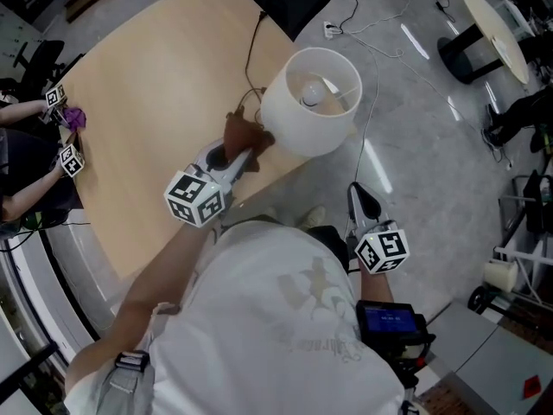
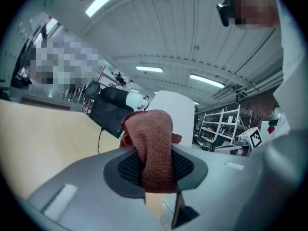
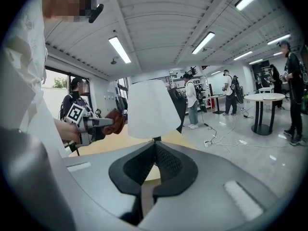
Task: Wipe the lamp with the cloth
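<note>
Left gripper: fingers clenched on the reddish-brown cloth, which bunches above the pads; grip appears secure. The cloth is held off the tabletop, just beside the lower left side of the white lamp shade; contact with the shade cannot be confirmed from any view.

Right gripper: fingers closed together on nothing; it is held off the tabletop's near edge, apart from the lamp.

The lamp stands upright close to the tabletop's near right edge; its cable runs toward the far corner.

Assessment: cloth collected and presented to the shade; no wiped area is distinguishable; wiping of shade and stem judged outstanding.
</note>
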Demonstrator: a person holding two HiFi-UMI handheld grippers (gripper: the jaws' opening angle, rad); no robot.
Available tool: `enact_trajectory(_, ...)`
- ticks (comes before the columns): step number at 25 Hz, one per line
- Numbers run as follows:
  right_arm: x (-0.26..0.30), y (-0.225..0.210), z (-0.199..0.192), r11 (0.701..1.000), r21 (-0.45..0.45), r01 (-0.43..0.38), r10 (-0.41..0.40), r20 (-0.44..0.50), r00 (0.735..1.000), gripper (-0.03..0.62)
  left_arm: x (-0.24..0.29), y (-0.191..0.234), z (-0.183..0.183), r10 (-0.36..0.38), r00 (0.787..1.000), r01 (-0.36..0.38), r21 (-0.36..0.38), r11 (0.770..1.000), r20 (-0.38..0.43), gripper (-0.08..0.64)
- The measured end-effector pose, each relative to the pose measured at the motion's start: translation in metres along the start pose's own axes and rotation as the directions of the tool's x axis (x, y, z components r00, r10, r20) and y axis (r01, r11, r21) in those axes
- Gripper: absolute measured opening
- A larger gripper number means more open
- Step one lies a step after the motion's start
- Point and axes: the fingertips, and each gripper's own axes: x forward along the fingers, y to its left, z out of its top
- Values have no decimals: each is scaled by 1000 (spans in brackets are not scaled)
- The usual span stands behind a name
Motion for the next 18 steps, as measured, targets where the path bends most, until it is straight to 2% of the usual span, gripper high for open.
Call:
enact_trajectory(5,3,0,5,1000,-6,0,0,7,1000,11,4,-29,68,-41,989,31,73,997,141,118)
enact_trajectory(10,5,1,5,1000,-13,7,-7,4,1000,11,15,-55,120,-98,970,60,171,983,223,118)
enact_trajectory(14,2,-4,0,1000,-5,22,-22,-1,1000,11,38,-57,117,-94,976,54,201,978,198,118)
enact_trajectory(18,-5,-5,-3,999,0,47,-47,8,999,11,41,-48,96,-70,985,40,179,983,160,118)
